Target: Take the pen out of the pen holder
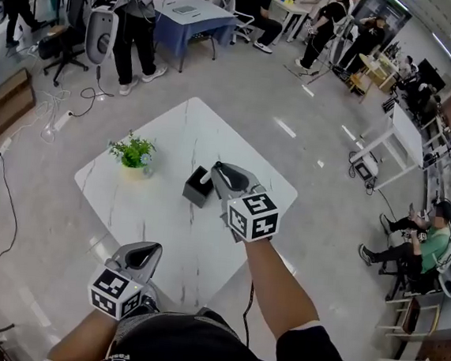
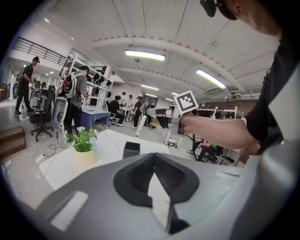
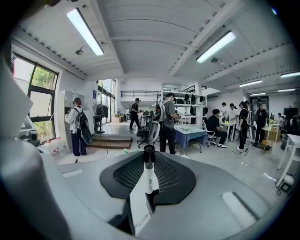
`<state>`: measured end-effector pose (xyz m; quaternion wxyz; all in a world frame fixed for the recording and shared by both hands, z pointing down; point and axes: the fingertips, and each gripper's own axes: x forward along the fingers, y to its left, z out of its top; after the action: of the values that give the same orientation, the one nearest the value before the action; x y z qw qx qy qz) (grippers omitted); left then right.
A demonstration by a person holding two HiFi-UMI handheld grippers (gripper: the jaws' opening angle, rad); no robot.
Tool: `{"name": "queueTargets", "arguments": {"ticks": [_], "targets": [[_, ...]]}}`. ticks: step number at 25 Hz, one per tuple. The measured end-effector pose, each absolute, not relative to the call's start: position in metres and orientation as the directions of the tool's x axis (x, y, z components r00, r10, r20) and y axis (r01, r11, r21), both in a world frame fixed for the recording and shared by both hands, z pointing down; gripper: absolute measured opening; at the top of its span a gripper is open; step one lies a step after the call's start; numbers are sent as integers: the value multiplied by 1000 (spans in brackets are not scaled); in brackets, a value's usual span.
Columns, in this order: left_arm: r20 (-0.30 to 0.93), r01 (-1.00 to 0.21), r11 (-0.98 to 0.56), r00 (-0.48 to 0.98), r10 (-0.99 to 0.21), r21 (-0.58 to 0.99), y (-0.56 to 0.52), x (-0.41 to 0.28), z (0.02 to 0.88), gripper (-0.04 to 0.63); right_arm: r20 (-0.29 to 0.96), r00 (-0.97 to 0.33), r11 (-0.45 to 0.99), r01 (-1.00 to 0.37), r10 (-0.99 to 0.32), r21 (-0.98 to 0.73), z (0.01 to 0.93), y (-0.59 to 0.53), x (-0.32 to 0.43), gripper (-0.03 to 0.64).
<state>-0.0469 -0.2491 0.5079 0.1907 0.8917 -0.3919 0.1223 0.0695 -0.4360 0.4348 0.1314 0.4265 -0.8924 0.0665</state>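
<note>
The right gripper is clamped on the pen and holds it above the black pen holder on the table. The holder looks empty, so the pen seems already out. The left gripper is closed on nothing, apart from the holder.

On the table the pen holder stands near the middle, with the potted plant to its left, apart from it. The right gripper sits just right of the holder, the pen between its jaws. The left gripper is at the table's near edge, well apart from both
</note>
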Motion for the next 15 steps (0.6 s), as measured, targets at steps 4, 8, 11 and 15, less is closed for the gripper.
{"name": "queueTargets", "arguments": {"ticks": [4,8,11,15], "targets": [[357,-737,-633,672,-649,236,-248,-42,504,57,249,-615,633,-774,-748,-10,412,-409,74,63],[346,-729,-645,680,-647,228,-250,-38,499,57,217,-621,635,-772,-753,-5,396,-382,79,63],[339,-722,-653,688,-641,229,-250,-34,497,57,209,-620,634,-773,-757,3,392,-361,84,63],[327,-710,-666,700,-635,227,-251,-27,493,57,188,-608,619,-785,-771,1,387,-338,96,63]]}}
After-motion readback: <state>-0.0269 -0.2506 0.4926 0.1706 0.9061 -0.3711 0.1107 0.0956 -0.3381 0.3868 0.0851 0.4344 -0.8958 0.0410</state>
